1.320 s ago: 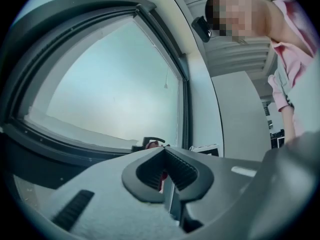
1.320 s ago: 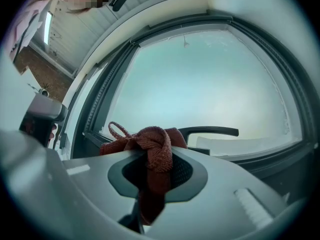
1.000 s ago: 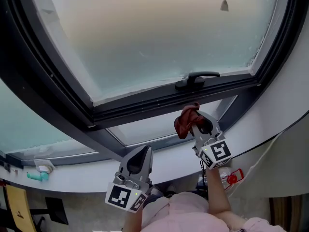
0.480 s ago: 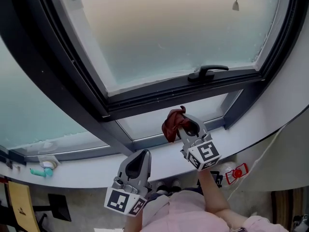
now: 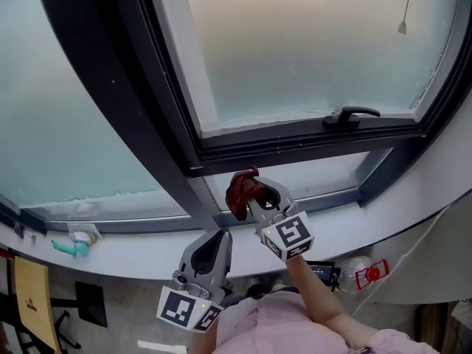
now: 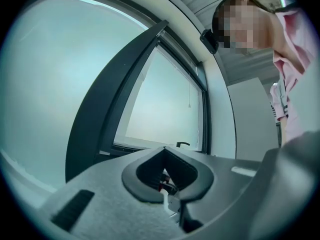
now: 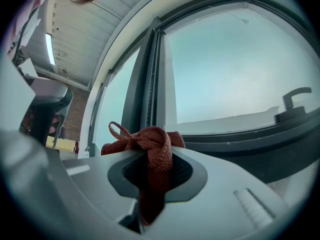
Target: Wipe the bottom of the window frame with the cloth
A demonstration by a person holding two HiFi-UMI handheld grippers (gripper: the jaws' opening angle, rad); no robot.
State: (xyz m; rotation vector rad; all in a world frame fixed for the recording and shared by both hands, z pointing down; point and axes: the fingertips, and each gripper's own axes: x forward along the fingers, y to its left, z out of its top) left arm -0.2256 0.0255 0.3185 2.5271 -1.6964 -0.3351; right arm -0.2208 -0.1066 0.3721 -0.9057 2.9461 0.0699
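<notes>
Cloth [image 5: 237, 190] is clamped in right gripper [image 5: 253, 195] near frame bottom [image 5: 324, 200], contact not confirmed; left gripper [image 5: 218, 236] is held closed, empty; wiping is judged largely undone.

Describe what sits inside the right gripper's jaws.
A red cloth is clamped in the right gripper. It bunches above the jaws, and a strip runs down between them. The jaws cover its lower end, so how far it reaches cannot be seen.
</notes>
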